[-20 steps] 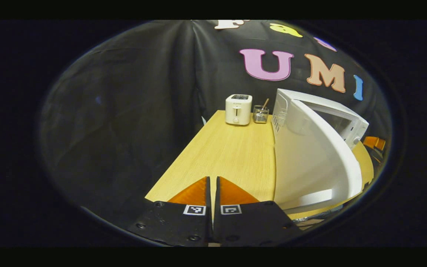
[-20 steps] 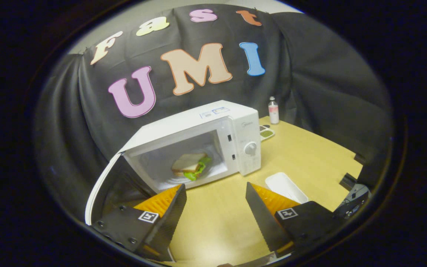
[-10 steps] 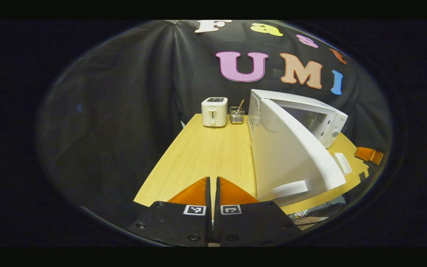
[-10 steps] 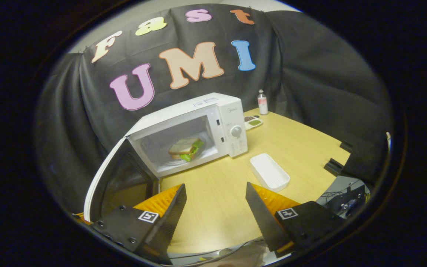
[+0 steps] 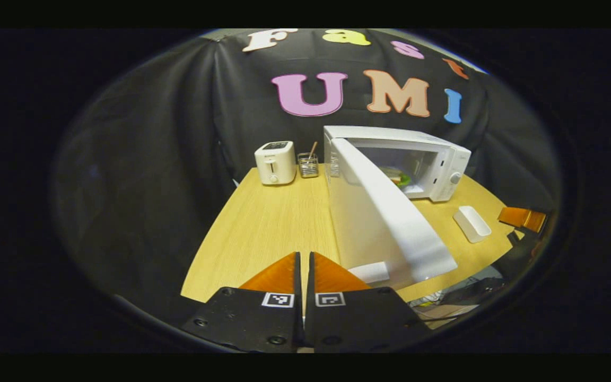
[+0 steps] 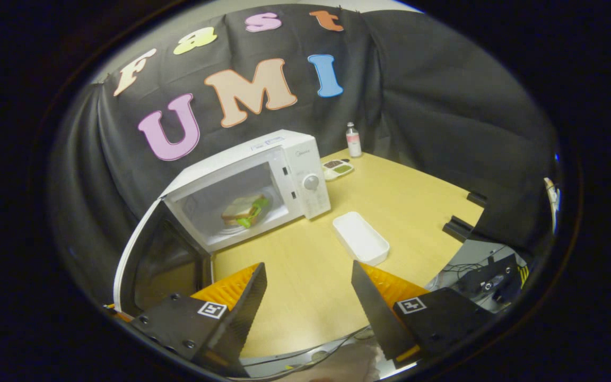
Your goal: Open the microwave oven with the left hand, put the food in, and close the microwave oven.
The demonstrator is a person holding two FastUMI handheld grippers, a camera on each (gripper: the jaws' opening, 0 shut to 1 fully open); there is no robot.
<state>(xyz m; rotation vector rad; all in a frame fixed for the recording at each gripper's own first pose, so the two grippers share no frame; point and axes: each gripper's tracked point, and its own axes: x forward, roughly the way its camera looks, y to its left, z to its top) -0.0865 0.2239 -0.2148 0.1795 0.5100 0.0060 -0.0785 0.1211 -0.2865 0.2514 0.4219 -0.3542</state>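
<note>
Right now my left gripper point(image 5: 303, 265) sits low over the near edge of the tabletop point(image 5: 263, 228), its two fingers pressed together on nothing. My right gripper point(image 6: 308, 286) hangs over the front edge too, fingers spread wide apart and empty.

Just beyond the left gripper stands the microwave door point(image 5: 385, 223), swung wide out toward me, its handle point(image 5: 370, 271) near my fingertips but not touching them. From the right gripper view I see an empty white tray point(image 6: 360, 237) on the tabletop just in front of the microwave point(image 6: 263, 175). Inside the cavity the sandwich point(image 6: 243, 210) rests on the turntable, so I judge the food is in and only the closing remains.

Farther back a toaster point(image 5: 275, 162) and a small glass holder point(image 5: 308, 165) stand beside the microwave, and a bottle point(image 6: 353, 140) and a small dish point(image 6: 337, 168) sit on its other side.

What worries me is the push: if I shove the door near its hinge or too hard, the light microwave may slide or twist on the smooth tabletop toward the toaster. A weak push may leave the latch uncaught and the door ajar.
</note>
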